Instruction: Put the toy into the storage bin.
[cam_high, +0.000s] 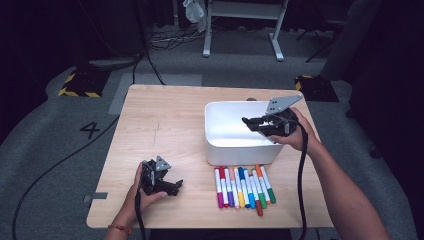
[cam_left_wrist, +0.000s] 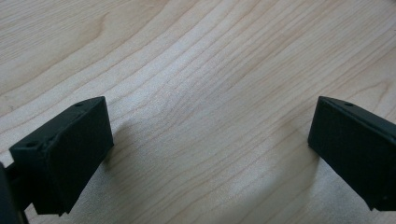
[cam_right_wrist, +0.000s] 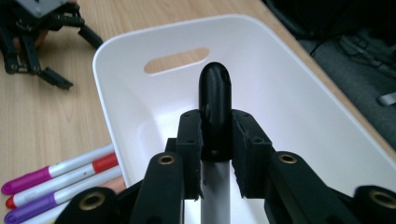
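Grey carpet with trailing cables surrounds a pale wooden table, on which a white bin serves as the landmark. Just in front of the bin lies a row of coloured markers. Above the bin's open inside, the right gripper has its jaws clamped on a black-capped marker. Well left of the bin, the left gripper rests with jaws wide apart, holding nothing.

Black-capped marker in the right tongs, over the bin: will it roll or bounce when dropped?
The black-capped marker looks like a rigid round plastic barrel, so probably light and stiff. Clamped in the right tongs above the white bin, it would likely roll on the smooth floor, but the walls should contain it. The glossy cap may slip slightly between the pads.
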